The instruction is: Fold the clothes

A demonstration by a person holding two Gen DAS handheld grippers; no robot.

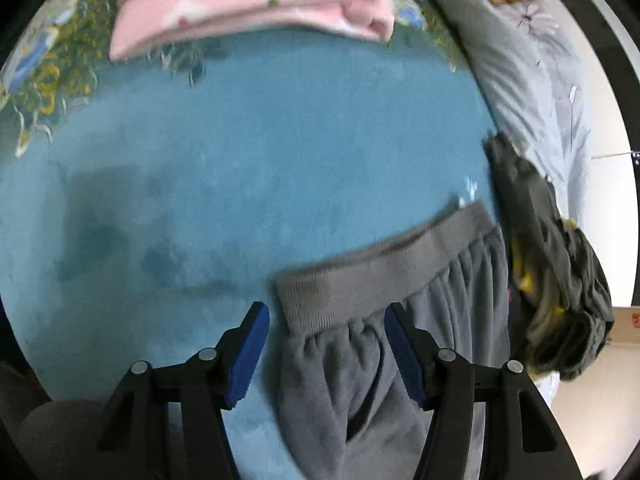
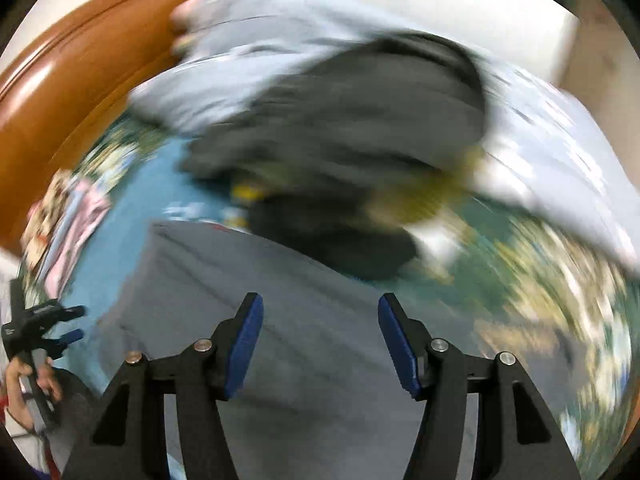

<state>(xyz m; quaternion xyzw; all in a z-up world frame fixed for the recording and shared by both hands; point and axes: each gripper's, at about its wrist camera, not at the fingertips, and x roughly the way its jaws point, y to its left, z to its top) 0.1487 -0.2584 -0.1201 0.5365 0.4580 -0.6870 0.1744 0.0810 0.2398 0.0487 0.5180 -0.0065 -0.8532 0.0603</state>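
- Two grippers pointed steeply down over the teal blanket (image 1: 240, 168).
- The left gripper (image 1: 326, 348) stood open astride the waistband corner of the grey trousers (image 1: 384, 280), pads apart from the cloth.
- The right gripper (image 2: 320, 344) gaped empty above them.
- Only the left view showed the pink folded stack (image 1: 248, 16) sharply; the right view, blurred, showed the dark garment (image 2: 340, 140) and a wooden headboard (image 2: 80, 60).

Your grey trousers (image 1: 360, 344) lie flat on the teal blanket, ribbed waistband up; the dark garment (image 1: 548, 264) sits crumpled just beside them.
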